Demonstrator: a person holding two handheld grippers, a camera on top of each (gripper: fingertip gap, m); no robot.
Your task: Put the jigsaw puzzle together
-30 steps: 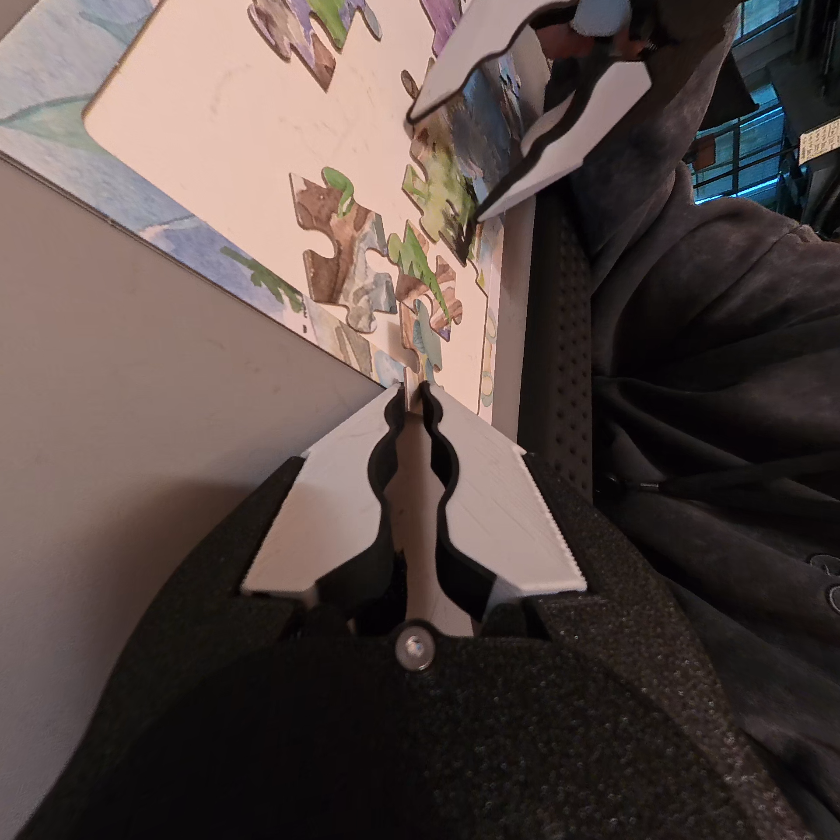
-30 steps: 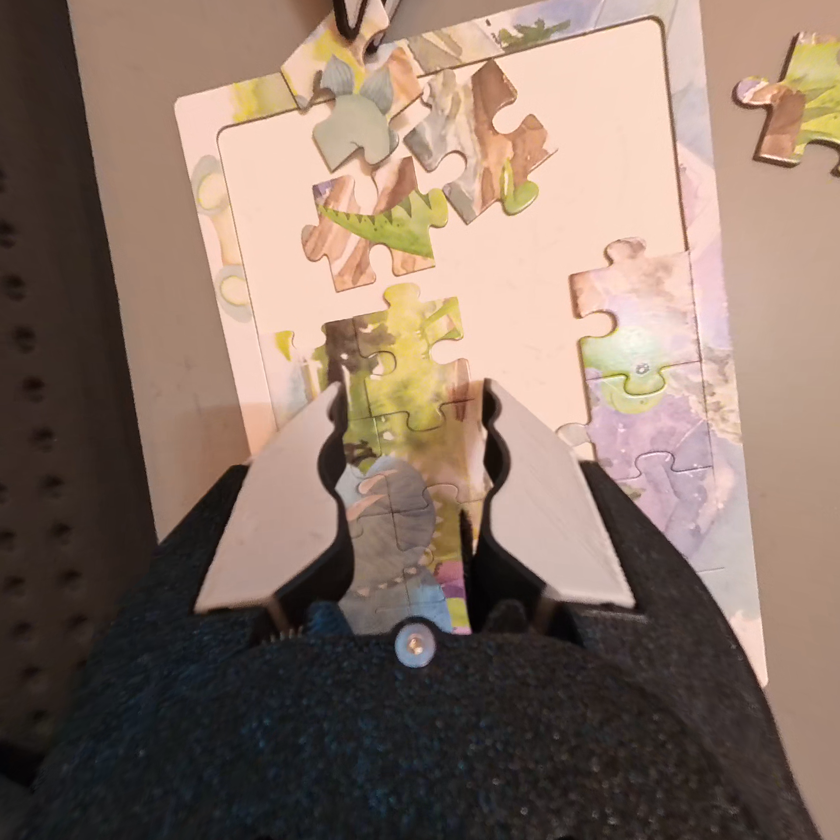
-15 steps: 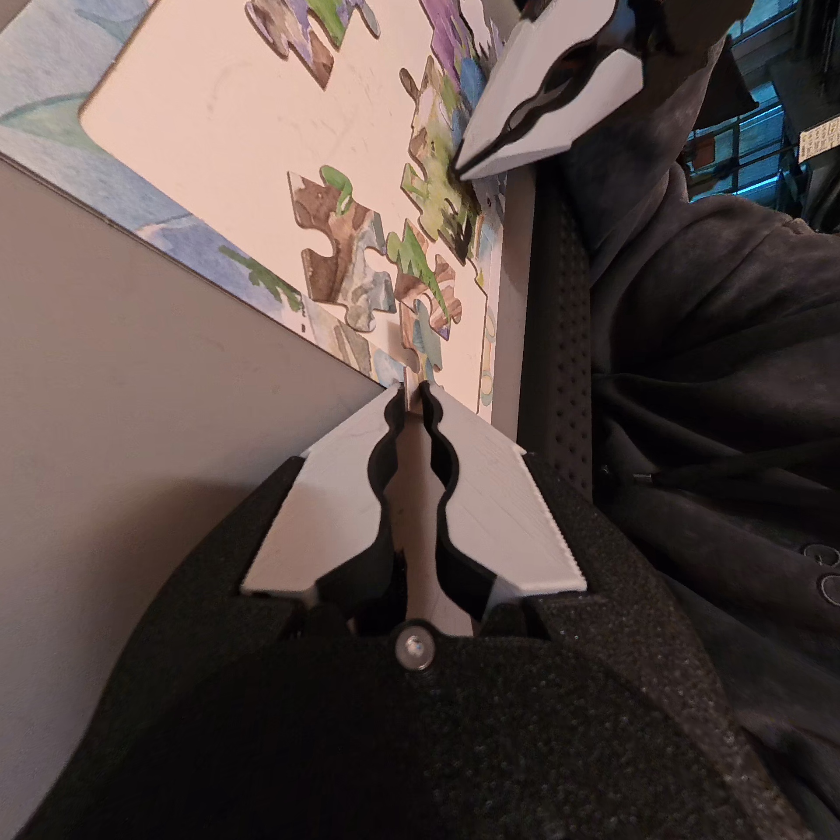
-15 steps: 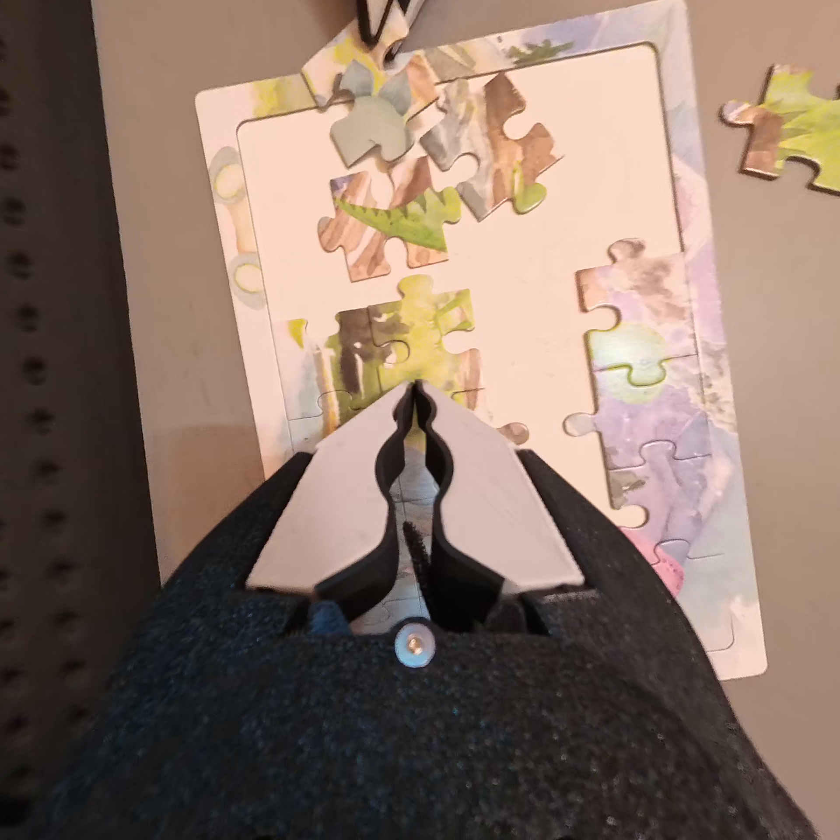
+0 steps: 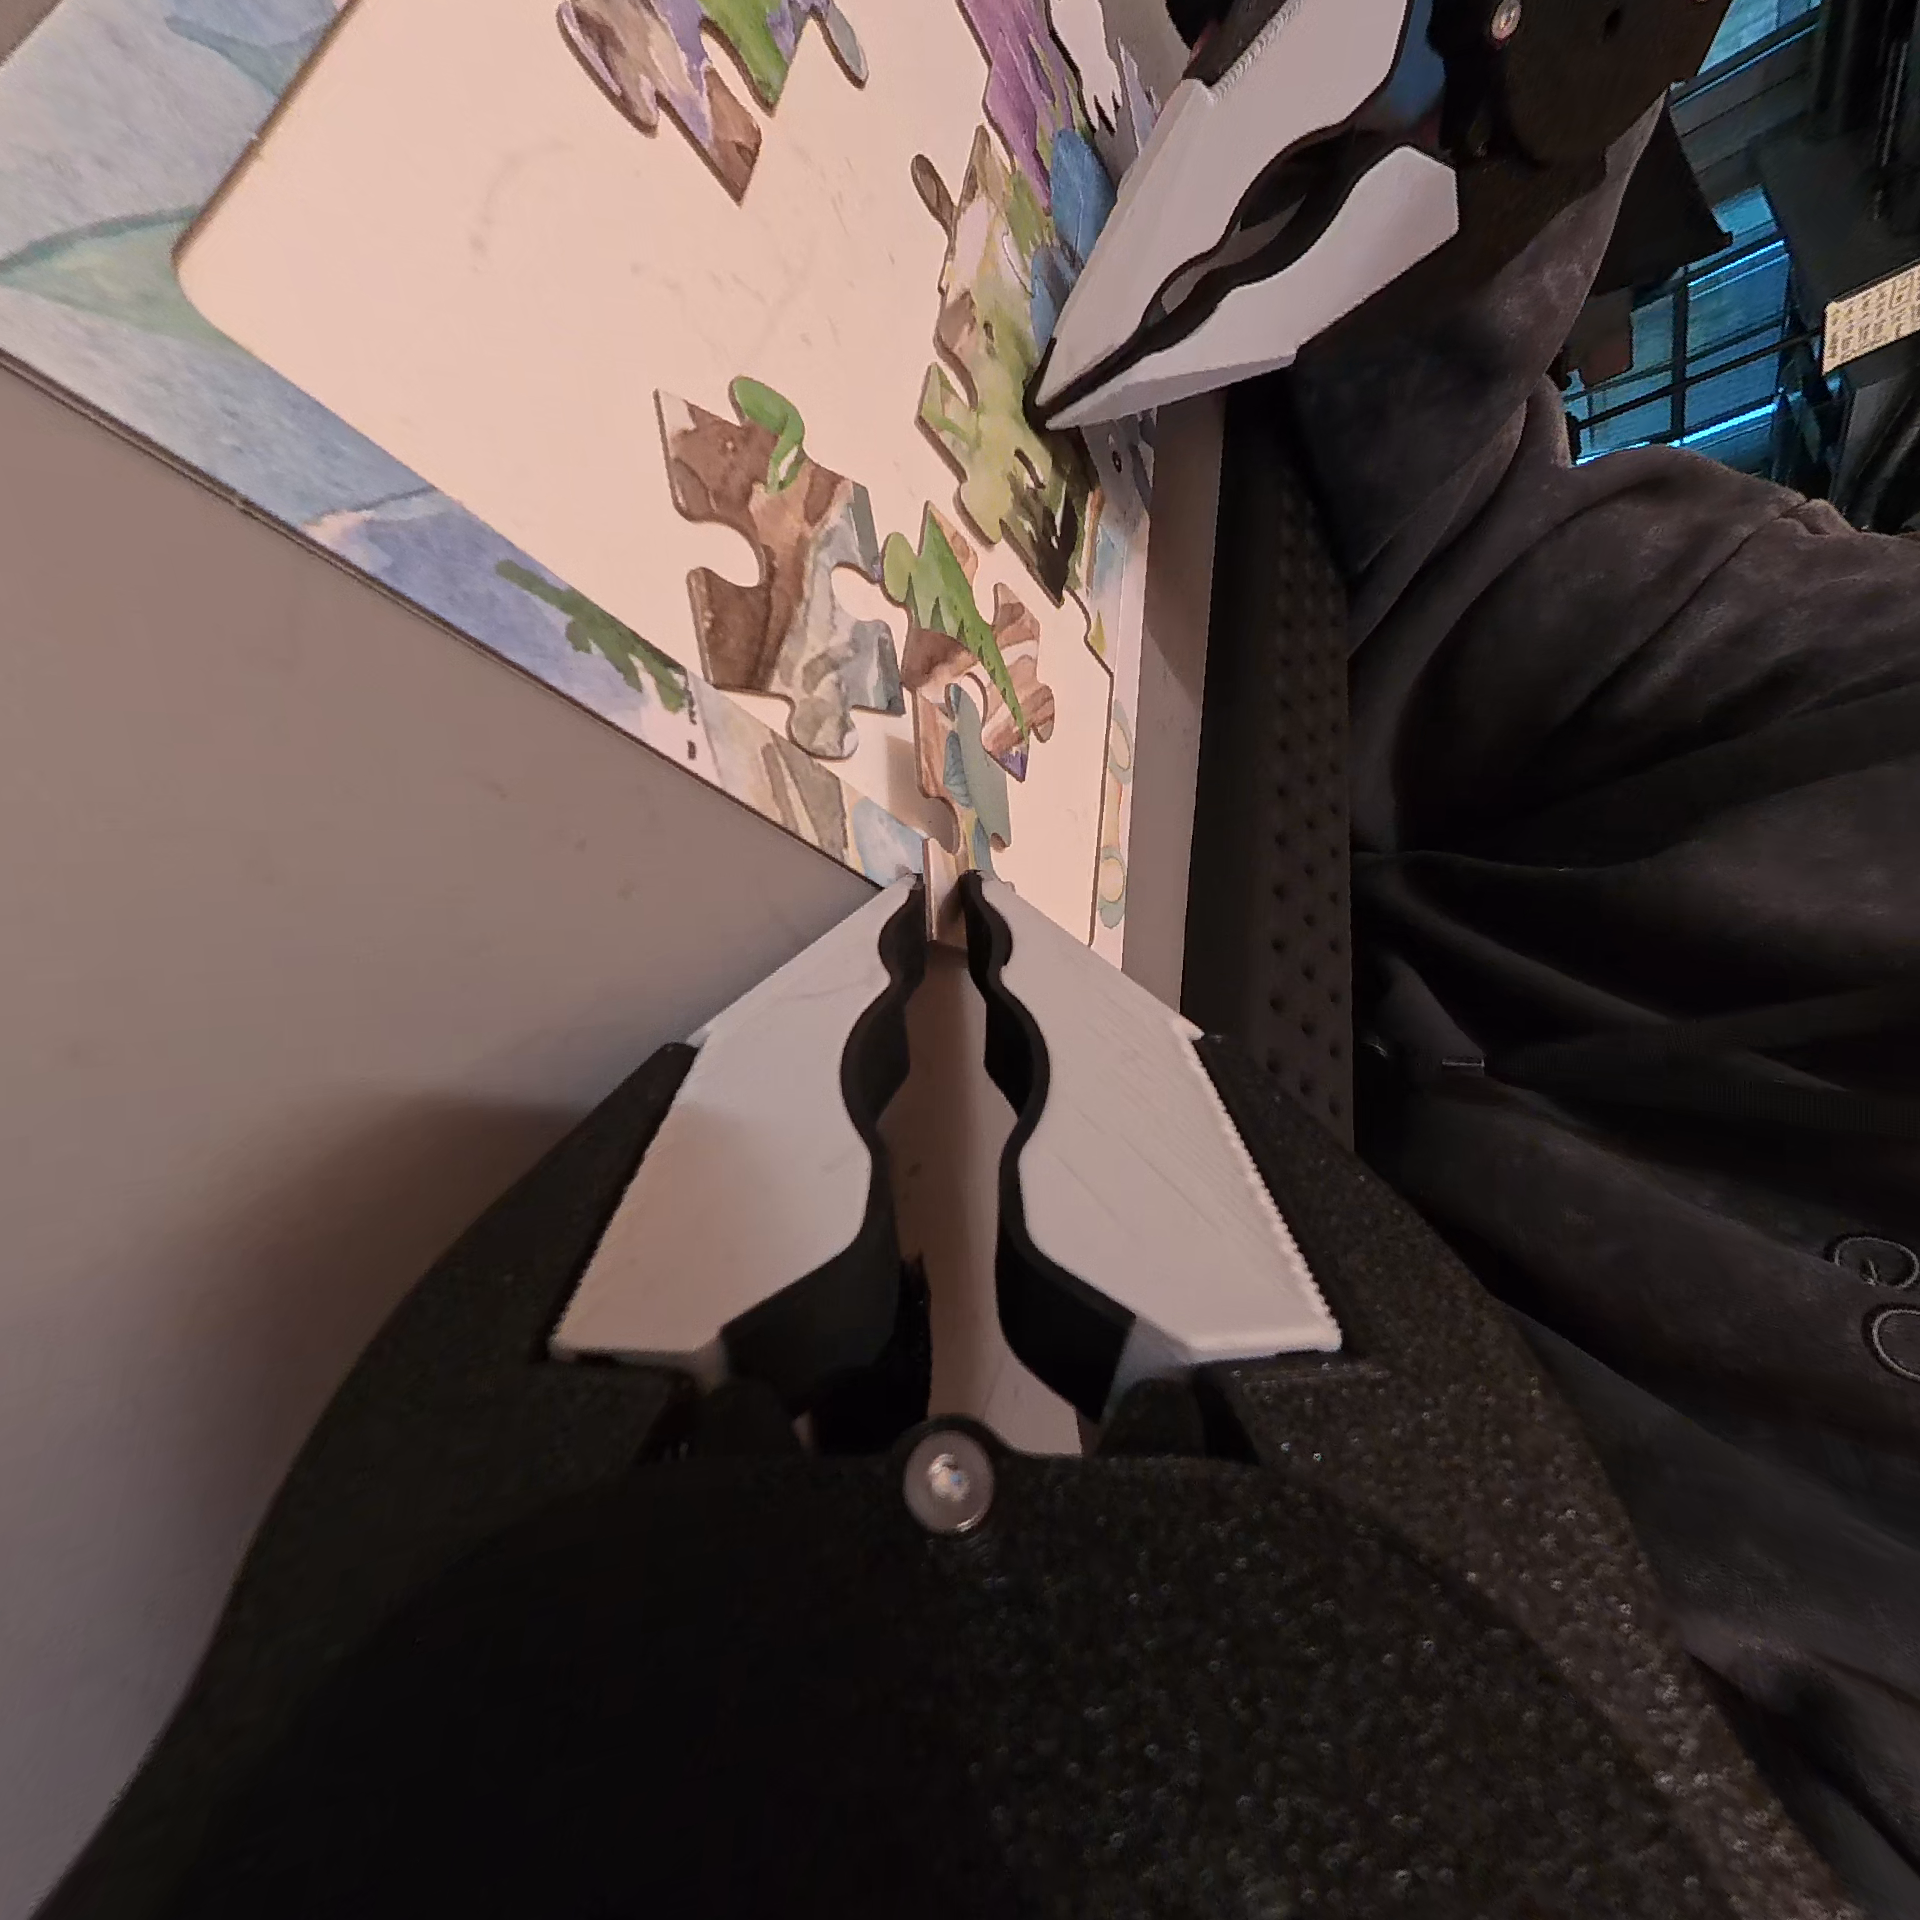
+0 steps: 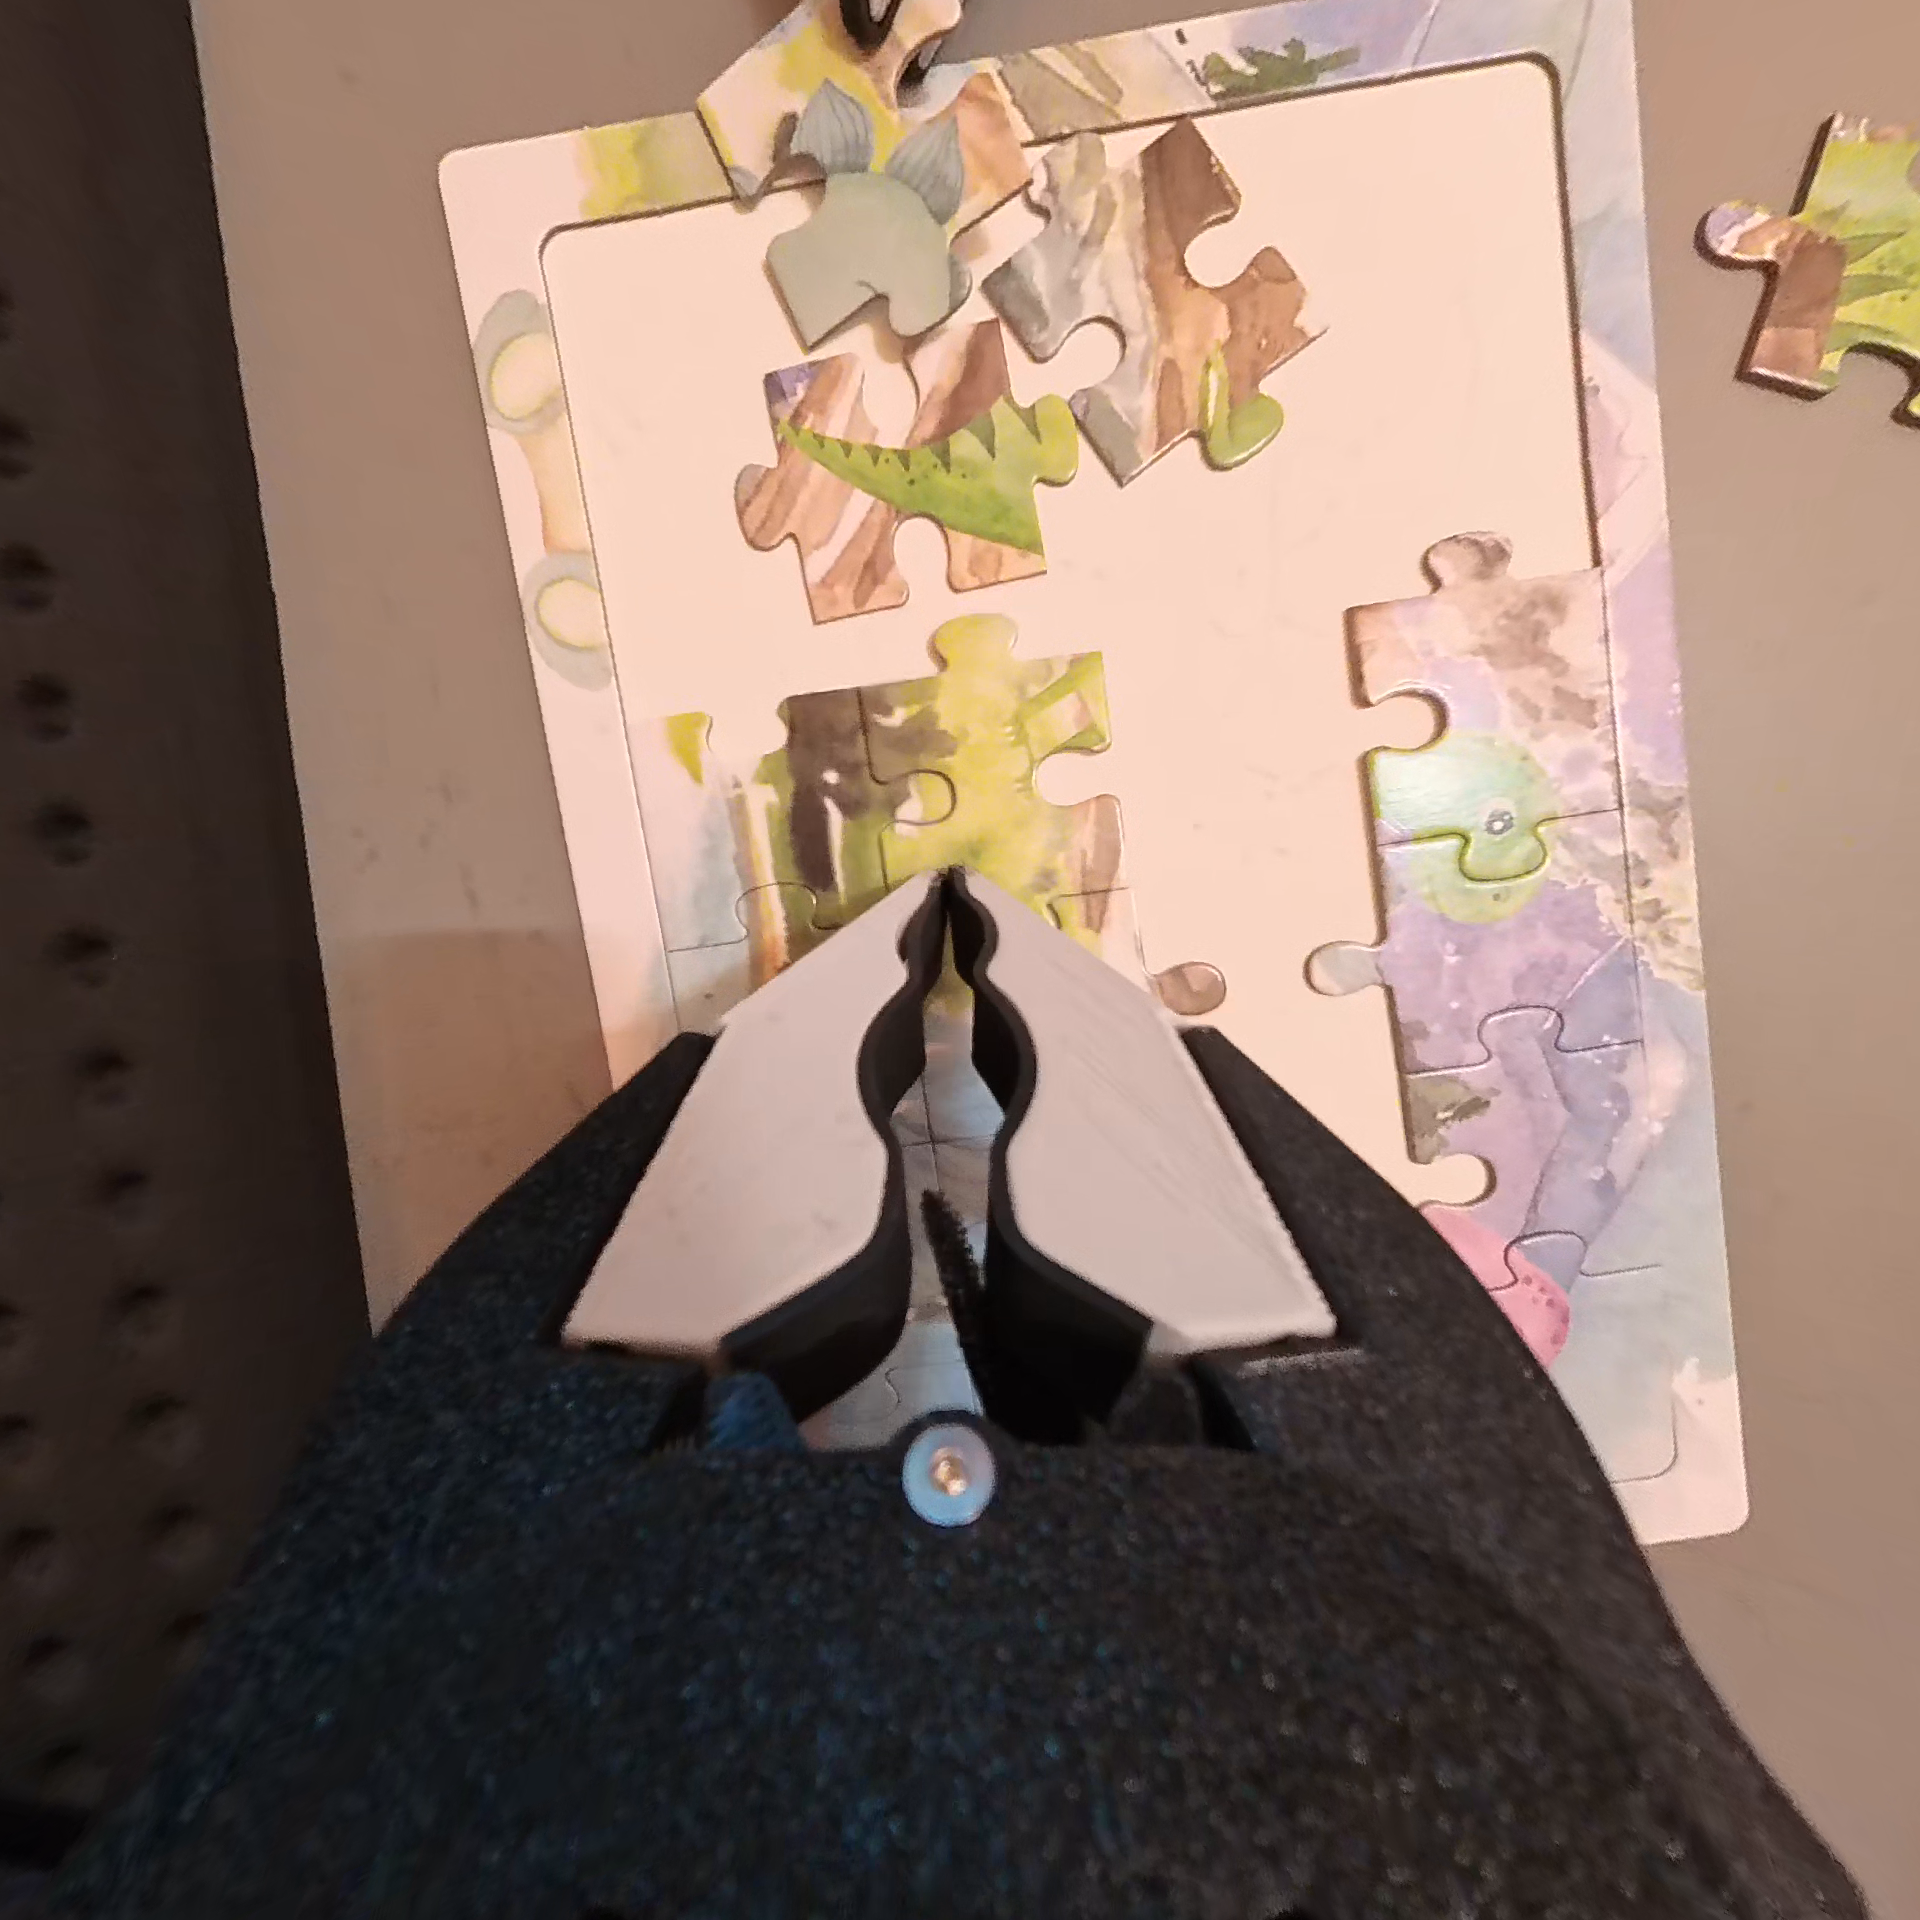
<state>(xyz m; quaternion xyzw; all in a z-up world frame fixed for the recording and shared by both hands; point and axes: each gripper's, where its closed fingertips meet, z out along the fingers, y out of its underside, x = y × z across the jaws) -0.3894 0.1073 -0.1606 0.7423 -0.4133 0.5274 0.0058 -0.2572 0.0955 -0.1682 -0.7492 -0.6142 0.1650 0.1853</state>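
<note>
Two sets of tongs are at work on your puzzle tray (image 6: 509,208), which lies flat on the grey table (image 6: 343,623). In the right wrist view the tray's long axis runs away from you, its short edges near and far.

Your left tongs (image 5: 943,894) are clenched on a thin piece (image 6: 862,135) at the tray's far short edge; it lies across the frame there, and from the left wrist view you see it edge-on between the tips. It shows a grey-green dinosaur shape on yellow.

Your right tongs (image 6: 948,881) are closed with nothing between them, the tips pressed down on the joined green pieces (image 6: 977,748) along the tray's left side. The left wrist view shows those same tongs (image 5: 1039,410) pointing down onto that green cluster.

Several pieces lie loose inside the tray: a brown one with a green spiked tail (image 6: 904,478) and a grey-brown one (image 6: 1153,301) beside it, both turned askew to the frame. A purple and green block of joined pieces (image 6: 1507,883) sits against the right side, running along the long axis. One more piece (image 6: 1829,270) rests on the table to the right, apart from the tray.

A dark sleeve (image 5: 1610,727) fills the right of the left wrist view.
</note>
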